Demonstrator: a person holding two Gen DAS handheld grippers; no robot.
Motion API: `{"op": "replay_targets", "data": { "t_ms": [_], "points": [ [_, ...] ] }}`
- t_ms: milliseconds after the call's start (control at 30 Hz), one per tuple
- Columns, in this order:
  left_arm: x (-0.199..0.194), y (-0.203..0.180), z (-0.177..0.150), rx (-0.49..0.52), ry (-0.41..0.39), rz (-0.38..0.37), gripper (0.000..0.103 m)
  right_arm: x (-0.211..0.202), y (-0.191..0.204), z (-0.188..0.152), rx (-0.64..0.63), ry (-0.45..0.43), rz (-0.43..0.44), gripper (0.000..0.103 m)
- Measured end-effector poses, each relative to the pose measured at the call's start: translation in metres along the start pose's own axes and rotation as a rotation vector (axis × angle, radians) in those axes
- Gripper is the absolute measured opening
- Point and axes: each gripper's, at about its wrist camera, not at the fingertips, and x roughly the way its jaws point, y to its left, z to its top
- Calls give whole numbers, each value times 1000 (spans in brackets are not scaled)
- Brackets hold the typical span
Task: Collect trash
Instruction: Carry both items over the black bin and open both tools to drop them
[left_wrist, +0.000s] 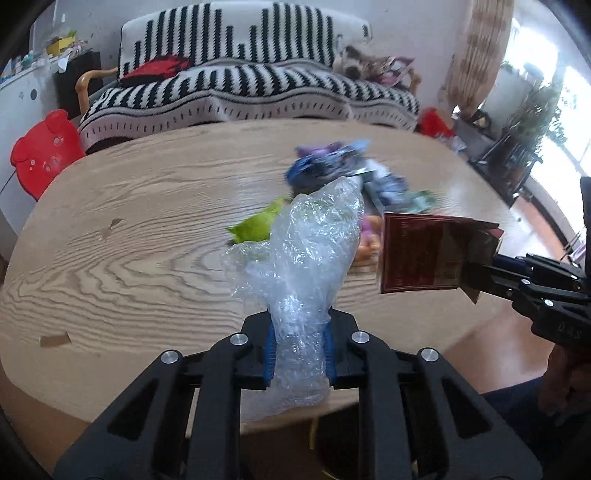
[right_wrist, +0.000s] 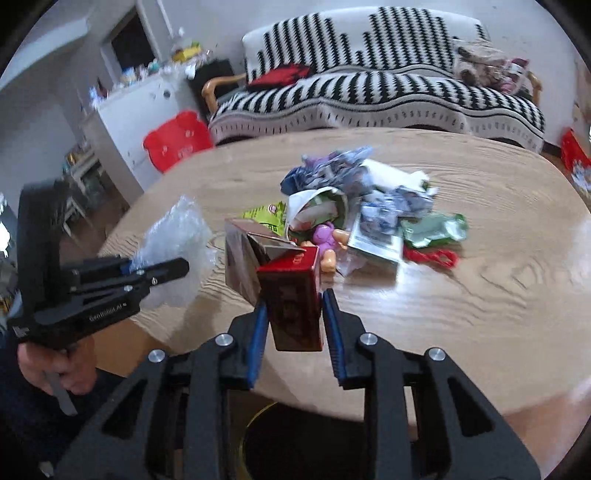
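The left tongs (left_wrist: 298, 345) squeeze a clear plastic bag (left_wrist: 310, 254). The right tongs (right_wrist: 293, 321) hold a red box (right_wrist: 291, 295) above the counter (right_wrist: 480, 314). Only the right view shows a hand (right_wrist: 55, 365) and the whole trash pile (right_wrist: 362, 206).

2 wrist fisheyes, each close behind its claw, angled down at shared table (left_wrist: 110, 236)

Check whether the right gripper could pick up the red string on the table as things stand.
Probably not yet: the right gripper is shut on the red box, so its fingers are occupied. The red string itself lies uncovered at the pile's edge.
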Motion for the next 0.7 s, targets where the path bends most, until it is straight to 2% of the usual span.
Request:
{"op": "replay_targets", "data": {
  "t_ms": [100,167,267,333,433,600,700],
  "points": [
    [-11,-20,-7,33,24,-15,19,-31,-4,-22,30,-23,-39,29],
    [-20,-38,-13,91,25,-56,19,-46,-2,-42,46,-13,-51,29],
    [-25,-54,-36,154,29,-125,19,-61,-2,-76,81,54,-87,29],
    [-16,-65,-66,187,90,-190,19,-62,-5,-96,106,128,-112,29],
    [0,-78,-99,219,190,-245,19,-54,-7,-120,93,207,-161,29],
    [38,-96,-135,299,324,-259,19,-13,-30,-168,142,342,-204,29],
    [67,-99,-148,257,442,-275,19,8,-37,-190,169,405,-197,29]
  ]
}}
